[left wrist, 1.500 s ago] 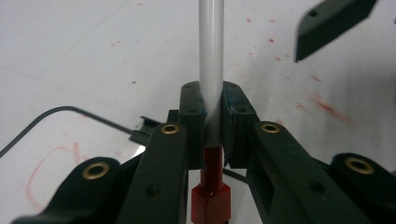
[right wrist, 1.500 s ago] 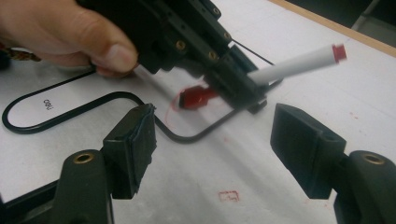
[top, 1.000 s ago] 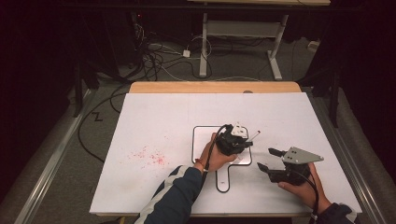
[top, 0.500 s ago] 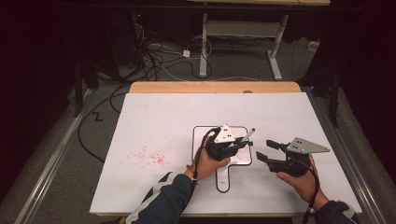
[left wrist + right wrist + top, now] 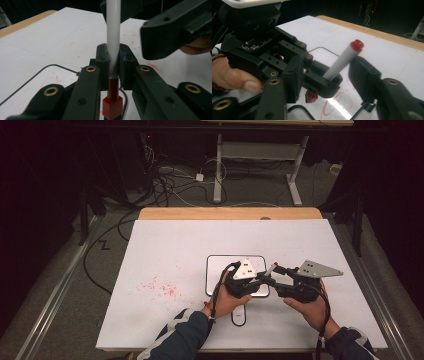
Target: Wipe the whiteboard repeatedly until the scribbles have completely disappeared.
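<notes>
Beyond the claws, a dim grey carpeted floor (image 5: 165, 185) carries tangled black cables (image 5: 165, 180) and a white metal desk frame (image 5: 255, 155); darkness surrounds.

Marker (image 5: 113, 45): smooth white plastic barrel with a slight sheen; glossy red plastic at both ends.
Left gripper (image 5: 113, 65): matt black plastic jaws, faintly grainy; brass-coloured metal rings in the screw holes.
Right gripper (image 5: 325, 72): the same matt black plastic and brass-look rings; pale grey matt plate on top in the high view.
Small whiteboard (image 5: 220, 267): glossy, light-reflecting surface, thin dark rim.
Table (image 5: 175, 250): matt white top, smooth, smudged with red marks; bare wood strip along the far edge.
Sleeve (image 5: 182, 337): dark cloth.
</notes>
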A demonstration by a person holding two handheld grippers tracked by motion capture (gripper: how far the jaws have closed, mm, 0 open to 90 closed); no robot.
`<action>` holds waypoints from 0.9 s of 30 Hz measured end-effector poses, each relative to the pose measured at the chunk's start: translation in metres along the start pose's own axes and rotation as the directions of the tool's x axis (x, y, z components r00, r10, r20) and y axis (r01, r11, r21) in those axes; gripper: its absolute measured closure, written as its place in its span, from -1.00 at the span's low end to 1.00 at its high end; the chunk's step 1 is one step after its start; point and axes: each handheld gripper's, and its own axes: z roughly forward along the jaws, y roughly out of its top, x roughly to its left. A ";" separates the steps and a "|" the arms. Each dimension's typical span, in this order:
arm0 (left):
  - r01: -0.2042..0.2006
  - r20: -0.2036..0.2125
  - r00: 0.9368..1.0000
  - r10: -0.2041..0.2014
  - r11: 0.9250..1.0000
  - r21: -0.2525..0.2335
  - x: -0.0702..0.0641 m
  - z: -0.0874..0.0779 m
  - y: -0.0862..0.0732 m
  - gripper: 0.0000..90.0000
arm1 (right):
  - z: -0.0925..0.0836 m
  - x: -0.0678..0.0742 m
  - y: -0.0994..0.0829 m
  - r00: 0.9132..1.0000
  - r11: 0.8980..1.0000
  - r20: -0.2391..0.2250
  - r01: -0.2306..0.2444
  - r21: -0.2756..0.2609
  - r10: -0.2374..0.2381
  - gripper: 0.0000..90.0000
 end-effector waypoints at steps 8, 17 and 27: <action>-0.017 0.000 1.000 0.017 1.000 -0.006 -0.006 0.005 0.003 0.74 | -0.002 -0.004 0.000 0.999 1.000 0.025 -0.019 -0.023 0.020 0.44; -0.032 -0.019 0.999 0.032 0.999 0.012 -0.009 0.008 0.002 0.74 | 0.002 -0.005 0.002 1.000 1.000 0.006 -0.005 -0.029 0.005 0.78; -0.083 -0.143 0.984 0.103 0.986 0.142 0.000 -0.042 -0.005 -0.43 | 0.022 -0.009 0.013 0.999 0.999 0.011 0.044 0.017 -0.044 0.80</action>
